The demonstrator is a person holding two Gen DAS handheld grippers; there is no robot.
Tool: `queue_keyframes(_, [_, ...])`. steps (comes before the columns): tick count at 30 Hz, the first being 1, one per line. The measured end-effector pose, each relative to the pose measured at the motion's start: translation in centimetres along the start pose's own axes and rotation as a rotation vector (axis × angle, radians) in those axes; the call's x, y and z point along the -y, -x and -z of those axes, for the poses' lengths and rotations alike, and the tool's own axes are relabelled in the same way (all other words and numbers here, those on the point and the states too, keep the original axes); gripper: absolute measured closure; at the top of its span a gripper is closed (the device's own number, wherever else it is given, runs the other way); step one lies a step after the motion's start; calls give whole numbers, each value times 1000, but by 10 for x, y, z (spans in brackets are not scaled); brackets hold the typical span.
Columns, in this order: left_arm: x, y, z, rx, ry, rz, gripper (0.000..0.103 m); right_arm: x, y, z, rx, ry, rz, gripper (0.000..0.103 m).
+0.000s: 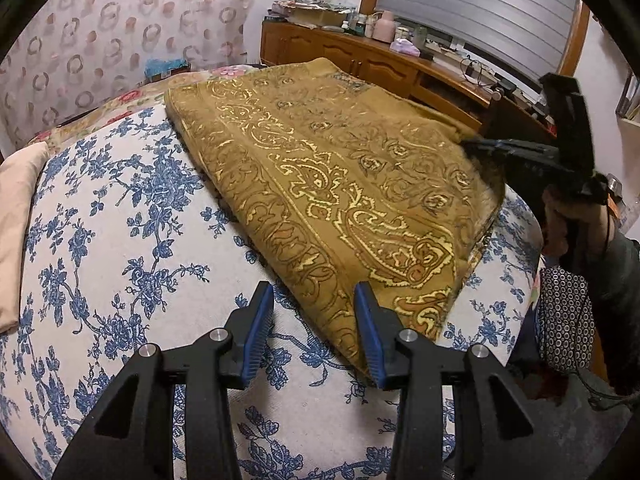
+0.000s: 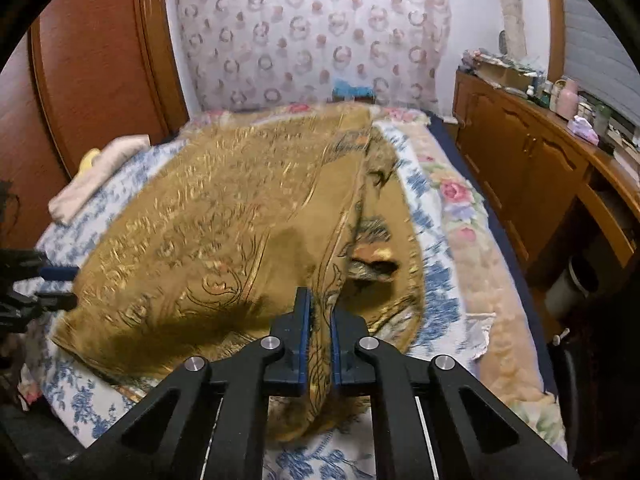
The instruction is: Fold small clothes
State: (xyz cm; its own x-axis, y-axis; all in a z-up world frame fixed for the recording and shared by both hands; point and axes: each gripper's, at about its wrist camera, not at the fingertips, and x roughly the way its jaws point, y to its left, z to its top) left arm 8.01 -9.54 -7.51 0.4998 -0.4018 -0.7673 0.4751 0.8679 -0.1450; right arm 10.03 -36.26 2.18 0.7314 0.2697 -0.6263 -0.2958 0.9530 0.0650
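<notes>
A mustard-gold cloth with a paisley print (image 1: 340, 184) lies folded on a bed with a blue-flowered white cover (image 1: 120, 240). My left gripper (image 1: 316, 312) is open and empty, its blue pads straddling the cloth's near corner just above the bed. My right gripper (image 2: 320, 320) is shut on the cloth's edge (image 2: 224, 232) and holds that edge lifted over the rest; it also shows at the cloth's far right edge in the left wrist view (image 1: 520, 152). The left gripper shows at the left edge of the right wrist view (image 2: 44, 284).
A folded beige cloth (image 1: 16, 220) lies at the bed's left side. A wooden cabinet (image 2: 532, 184) with bottles and clutter runs along the right. A patterned curtain (image 2: 312, 40) hangs behind the bed. A wooden door (image 2: 100, 60) stands at left.
</notes>
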Motion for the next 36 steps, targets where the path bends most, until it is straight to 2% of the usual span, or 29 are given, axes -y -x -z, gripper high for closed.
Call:
queue_keyframes(5, [0, 1, 1, 0, 6, 7, 60, 17, 11, 4, 9, -56, 39, 95])
queue_keyframes(8, [1, 1, 2, 1, 9, 23, 60, 16, 13, 7, 1, -45, 71, 92])
queue_keyframes(12, [5, -2, 4, -13, 10, 51, 60, 5, 17, 5, 13, -16, 74, 89])
queue_keyframes(13, [6, -4, 4, -21, 10, 55, 60, 1, 19, 4, 16, -6, 78, 86])
queue_keyframes(17, [9, -7, 6, -27, 6, 59, 60, -7, 27, 7, 28, 19, 42, 57])
queue_keyframes(19, [8, -7, 6, -27, 22, 91, 60, -14, 27, 8, 28, 31, 26, 50])
queue_keyframes(21, [9, -7, 6, -30, 21, 137, 72, -16, 28, 10, 33, 40, -2, 47])
queue_keyframes(23, [12, -5, 4, -28, 8, 152, 92, -22, 26, 12, 25, 58, -25, 47])
queue_keyframes(25, [15, 2, -2, -7, -6, 170, 96, -31, 25, 14, 14, 85, -45, 47])
queue_keyframes(29, [16, 25, -27, 85, -1, 203, 99, -44, 25, 19, -3, 137, -93, 46])
queue_keyframes(33, [17, 44, -55, 171, 6, 195, 99, -55, 30, 22, -3, 181, -118, 45])
queue_keyframes(34, [18, 47, -64, 189, 6, 189, 99, -56, 32, 22, -2, 190, -131, 44])
queue_keyframes(36, [16, 48, -76, 207, 8, 188, 99, -57, 35, 22, 5, 207, -147, 32])
